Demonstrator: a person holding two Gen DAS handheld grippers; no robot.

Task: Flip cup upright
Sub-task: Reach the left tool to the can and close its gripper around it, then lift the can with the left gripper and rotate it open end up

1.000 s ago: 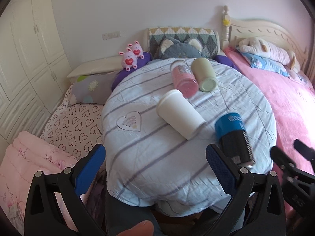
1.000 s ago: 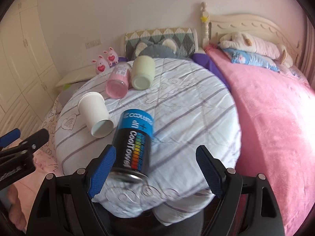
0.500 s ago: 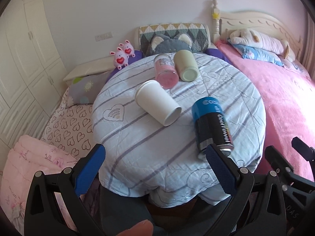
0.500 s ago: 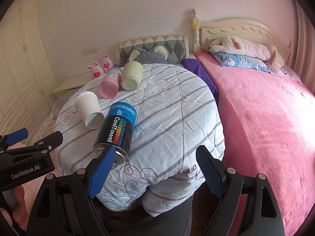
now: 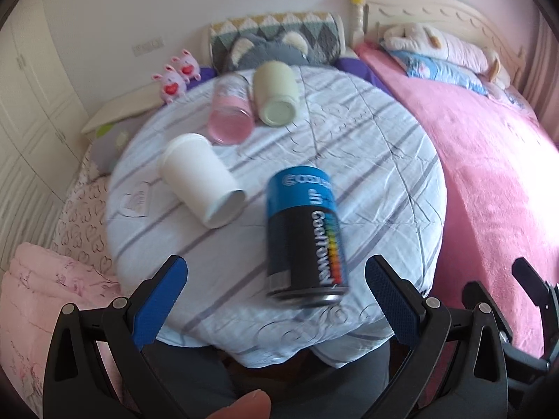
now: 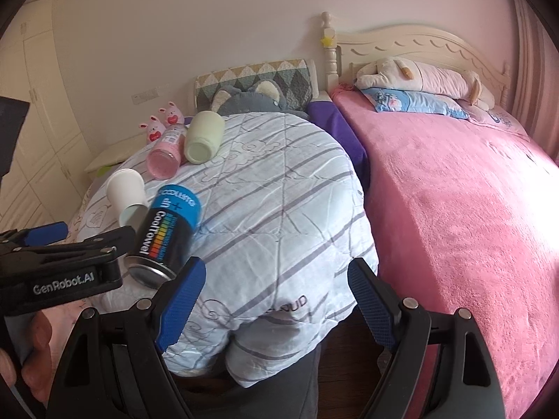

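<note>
Several cups lie on their sides on a round table with a striped cloth. A blue and black can-shaped cup lies nearest, lengthwise between my left gripper's open fingers. A white paper cup lies to its left. A pink cup and a pale green cup lie at the far side. My left gripper is open and empty just short of the can cup. My right gripper is open and empty over the table's near edge, to the right of the can cup.
A bed with a pink blanket runs along the table's right side. A grey plush cushion and small pink toys sit behind the table. White wardrobes stand at the left. The left gripper's body shows in the right wrist view.
My left gripper has swung right, so the blue and black cup now lies between its fingers. My right gripper has drawn back and to the right, away from that cup.
</note>
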